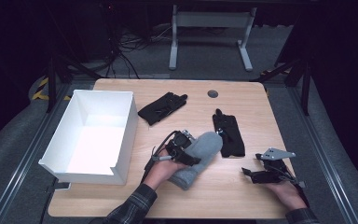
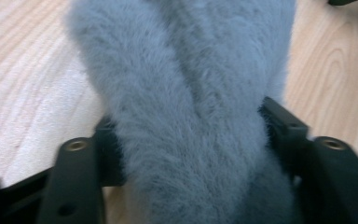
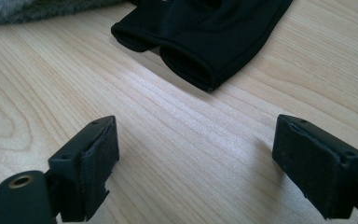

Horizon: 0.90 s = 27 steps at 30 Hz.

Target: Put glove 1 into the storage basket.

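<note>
White cardboard box [image 1: 116, 161] sits at the table's [image 1: 242, 196] left edge, its inside bare. The left gripper [image 1: 185, 148] pinches the grey fleece mitten [image 1: 200, 156] near the table's middle, jaws pressed into the fluff. The right gripper [image 1: 251, 173], jaws spread, hovers near the front right corner, just short of a black glove [image 3: 205, 32]

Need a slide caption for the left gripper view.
Left gripper jaws clamp a fluffy grey mitten lying on the wooden table.
</note>
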{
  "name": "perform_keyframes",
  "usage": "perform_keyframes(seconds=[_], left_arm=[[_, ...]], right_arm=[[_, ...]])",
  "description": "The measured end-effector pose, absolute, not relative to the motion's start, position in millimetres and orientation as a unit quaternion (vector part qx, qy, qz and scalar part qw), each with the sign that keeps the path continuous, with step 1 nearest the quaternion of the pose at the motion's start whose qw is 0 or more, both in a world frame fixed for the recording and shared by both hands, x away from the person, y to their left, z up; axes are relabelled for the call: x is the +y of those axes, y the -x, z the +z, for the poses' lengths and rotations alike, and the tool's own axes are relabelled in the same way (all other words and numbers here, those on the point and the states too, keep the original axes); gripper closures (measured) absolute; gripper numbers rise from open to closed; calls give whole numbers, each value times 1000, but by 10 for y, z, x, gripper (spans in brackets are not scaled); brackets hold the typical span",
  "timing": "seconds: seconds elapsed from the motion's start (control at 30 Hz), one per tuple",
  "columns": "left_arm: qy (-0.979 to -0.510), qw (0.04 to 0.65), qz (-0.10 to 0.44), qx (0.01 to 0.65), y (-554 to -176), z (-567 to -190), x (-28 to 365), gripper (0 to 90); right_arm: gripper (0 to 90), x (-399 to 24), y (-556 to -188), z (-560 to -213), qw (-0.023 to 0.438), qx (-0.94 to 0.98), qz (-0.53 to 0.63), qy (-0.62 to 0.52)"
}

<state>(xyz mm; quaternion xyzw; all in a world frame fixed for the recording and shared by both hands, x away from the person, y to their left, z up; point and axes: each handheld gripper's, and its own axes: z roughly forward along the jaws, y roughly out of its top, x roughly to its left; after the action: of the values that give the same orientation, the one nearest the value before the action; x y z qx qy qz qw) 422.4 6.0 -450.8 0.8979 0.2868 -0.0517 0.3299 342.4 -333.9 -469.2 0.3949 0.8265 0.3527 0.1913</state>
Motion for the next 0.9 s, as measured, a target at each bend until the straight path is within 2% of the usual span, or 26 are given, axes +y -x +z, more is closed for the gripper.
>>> perform_keyframes(seconds=[0.2,0.3,0.57,0.9], left_arm=[[-901,321,-61,285,-4221,-4482,43,580],[-902,318,-60,285,-4209,-4455,36,621],[-897,328,-62,290,-4222,-4342,95,645],[-892,347,-45,287,-4200,-3984,192,641]], right_arm=[[145,-3341,-3428,-4693,189,827,353,-395],[144,-3341,-3427,-4692,190,827,353,-396],[145,-3342,-3424,-4691,189,826,352,-397],[144,-3341,-3424,-4692,189,826,353,-397]])
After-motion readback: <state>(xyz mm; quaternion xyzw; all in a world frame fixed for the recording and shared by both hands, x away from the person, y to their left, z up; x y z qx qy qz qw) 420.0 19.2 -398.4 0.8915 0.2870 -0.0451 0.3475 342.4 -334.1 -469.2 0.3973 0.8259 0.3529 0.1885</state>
